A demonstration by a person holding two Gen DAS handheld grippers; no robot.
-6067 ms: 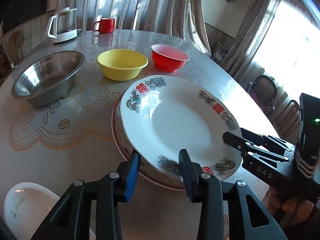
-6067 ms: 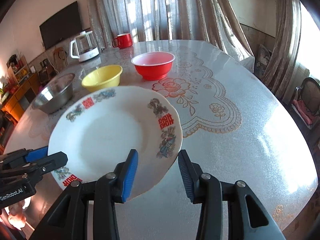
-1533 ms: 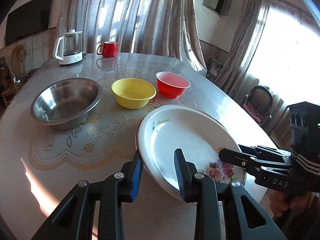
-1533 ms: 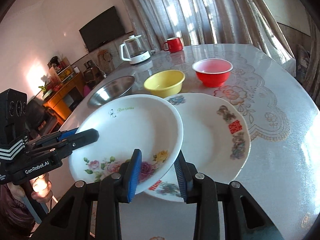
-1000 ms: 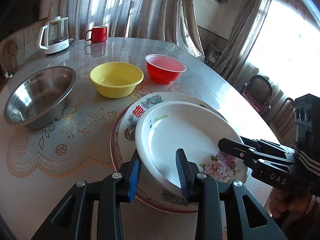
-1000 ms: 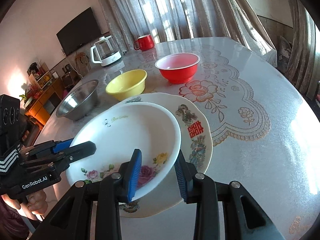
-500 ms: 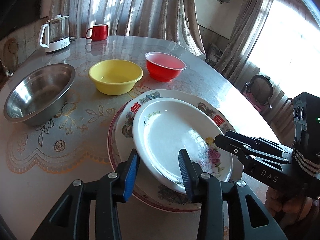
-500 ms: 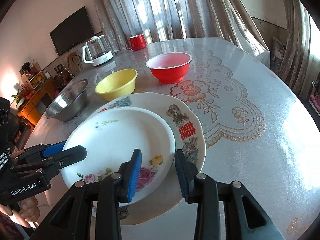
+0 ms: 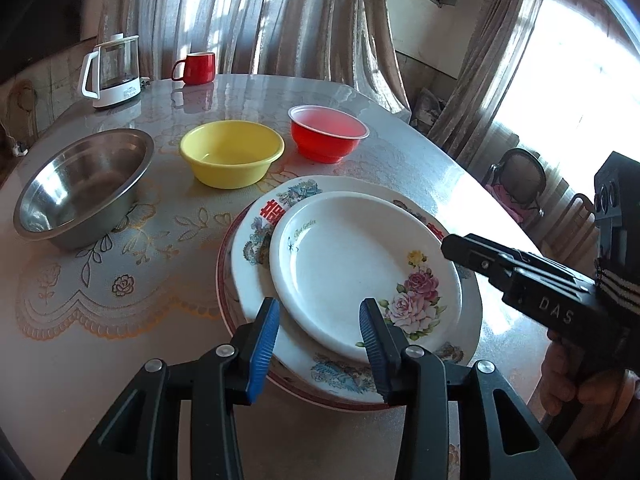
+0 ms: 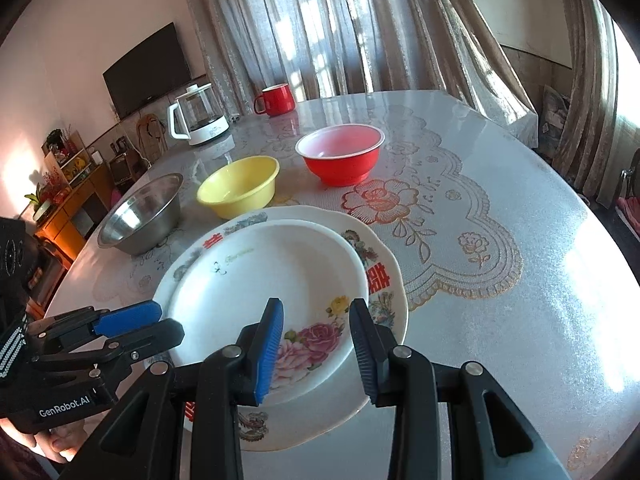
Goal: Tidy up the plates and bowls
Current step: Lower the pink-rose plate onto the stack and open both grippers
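On the worktop [image 9: 120,352], a steel bowl [image 9: 80,188], a yellow bowl [image 9: 232,154] and a red bowl [image 9: 328,138] stand in a row from left to right, apart from one another. Nearer the cameras, the rose-patterned white plate [image 9: 360,264] lies on top of the larger plate with red characters [image 9: 256,240]. The left claw [image 9: 318,332] gapes wide at the stack's near rim, gripping nothing, and the right claw [image 10: 316,344] is likewise spread wide over the rose plate's edge, empty.

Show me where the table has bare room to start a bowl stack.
Bare tabletop lies right of the stacked plates, below the red plastic bowl. It is crowded left: the yellow plastic bowl and steel bowl sit close behind the plates.
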